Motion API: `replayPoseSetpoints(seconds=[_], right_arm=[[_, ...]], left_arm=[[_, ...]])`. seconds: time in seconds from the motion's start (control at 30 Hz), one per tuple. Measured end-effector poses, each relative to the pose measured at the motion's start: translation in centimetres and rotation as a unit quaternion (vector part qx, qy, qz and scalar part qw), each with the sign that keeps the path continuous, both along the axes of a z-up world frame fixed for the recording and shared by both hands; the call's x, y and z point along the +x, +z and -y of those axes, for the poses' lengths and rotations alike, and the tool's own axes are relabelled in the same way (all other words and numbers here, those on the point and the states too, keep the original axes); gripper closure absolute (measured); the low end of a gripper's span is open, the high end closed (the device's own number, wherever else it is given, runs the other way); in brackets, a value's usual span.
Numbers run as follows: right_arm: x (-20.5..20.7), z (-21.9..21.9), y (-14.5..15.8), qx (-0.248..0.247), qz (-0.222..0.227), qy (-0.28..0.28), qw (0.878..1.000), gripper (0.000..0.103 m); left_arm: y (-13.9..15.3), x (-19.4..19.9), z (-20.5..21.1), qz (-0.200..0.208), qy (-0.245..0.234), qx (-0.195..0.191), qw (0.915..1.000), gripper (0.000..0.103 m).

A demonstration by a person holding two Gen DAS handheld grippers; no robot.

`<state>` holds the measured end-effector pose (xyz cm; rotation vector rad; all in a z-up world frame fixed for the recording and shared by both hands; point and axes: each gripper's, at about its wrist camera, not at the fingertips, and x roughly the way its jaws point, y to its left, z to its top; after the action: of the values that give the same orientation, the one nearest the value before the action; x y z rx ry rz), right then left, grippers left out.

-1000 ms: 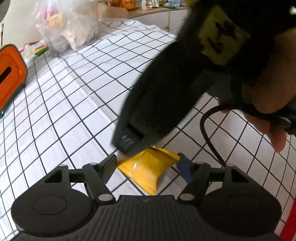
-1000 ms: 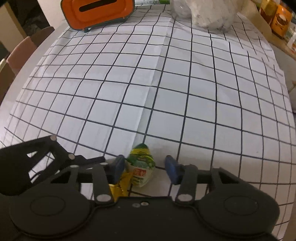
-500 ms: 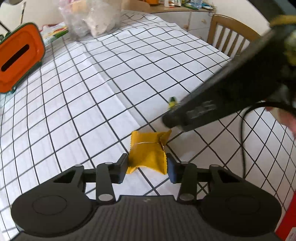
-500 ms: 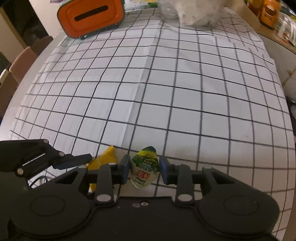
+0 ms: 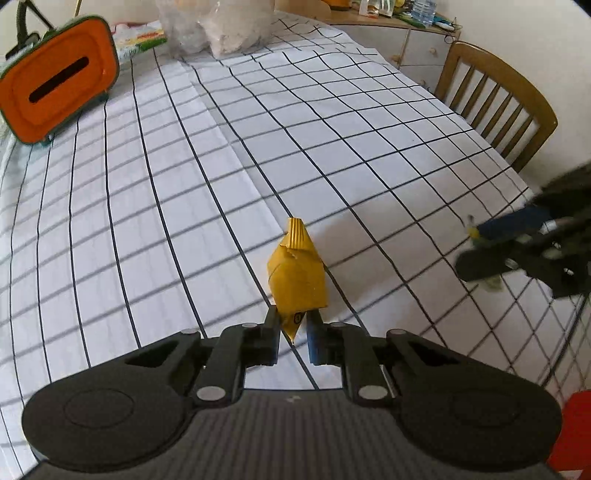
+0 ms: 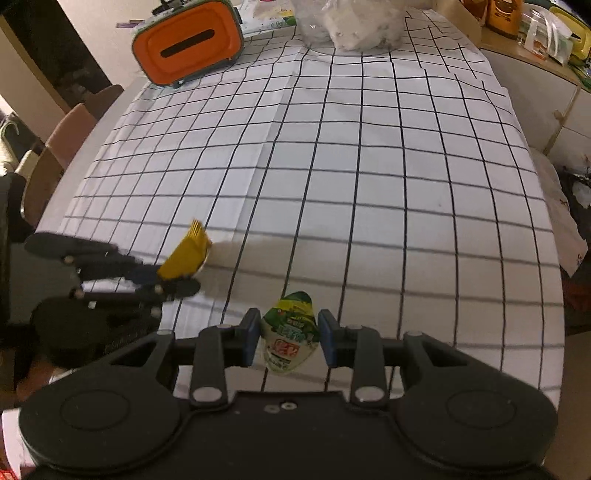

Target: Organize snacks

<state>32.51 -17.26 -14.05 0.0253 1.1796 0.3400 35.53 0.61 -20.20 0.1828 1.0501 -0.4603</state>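
Note:
My left gripper (image 5: 293,325) is shut on the lower corner of a small yellow snack packet (image 5: 297,273), which stands up off the checked tablecloth. From the right wrist view the same yellow packet (image 6: 187,255) sticks out of the left gripper (image 6: 173,278) at the left. My right gripper (image 6: 287,338) is shut on a green and white snack cup (image 6: 290,332) with a red label, held above the cloth. In the left wrist view the right gripper (image 5: 480,245) is a blurred shape at the right edge.
An orange box with a slot (image 5: 55,81) stands at the far left of the table (image 5: 332,129). Clear plastic bags (image 5: 225,26) lie at the far end. A wooden chair (image 5: 495,99) sits at the right side. A red object (image 5: 574,435) shows at the bottom right corner.
My left gripper has closed onto the yellow packet and tipped it upright. My right gripper has closed on the green cup, lifted it and moved off to the right, away from the left gripper.

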Motion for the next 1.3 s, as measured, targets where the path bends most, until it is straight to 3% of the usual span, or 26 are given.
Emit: replayPoseSetpoints(seconds=[0.6, 0.87, 0.97, 1.03, 1.1, 1.3], right_arm=[[-10.0, 5.4, 5.1, 0.083, 0.007, 0.002, 0.997, 0.070], [-12.5, 7.0, 6.5, 0.105, 0.022, -0.014, 0.994, 0.070], [-12.9, 7.6, 6.8, 0.112, 0.029, -0.023, 0.993, 0.070], [-13.1, 8.0, 7.0, 0.117, 0.035, -0.031, 0.992, 0.070], [-13.3, 8.4, 7.1, 0.122, 0.040, -0.039, 0.991, 0.070], [-13.8, 9.6, 6.8, 0.131, 0.045, -0.063, 0.988, 0.070]], left_arm=[[3.7, -5.6, -1.2, 0.000, 0.022, 0.003, 0.9998, 0.092], [4.4, -5.1, 0.0, -0.013, 0.033, 0.021, 0.9992, 0.091], [4.5, -4.3, 0.7, -0.026, 0.044, 0.021, 0.9985, 0.074], [4.3, -3.6, 1.2, -0.039, 0.056, 0.016, 0.9976, 0.042], [3.9, -2.9, 1.5, -0.048, 0.075, 0.014, 0.9960, 0.028], [1.4, 0.5, 1.1, -0.134, 0.171, -0.009, 0.9762, 0.028]])
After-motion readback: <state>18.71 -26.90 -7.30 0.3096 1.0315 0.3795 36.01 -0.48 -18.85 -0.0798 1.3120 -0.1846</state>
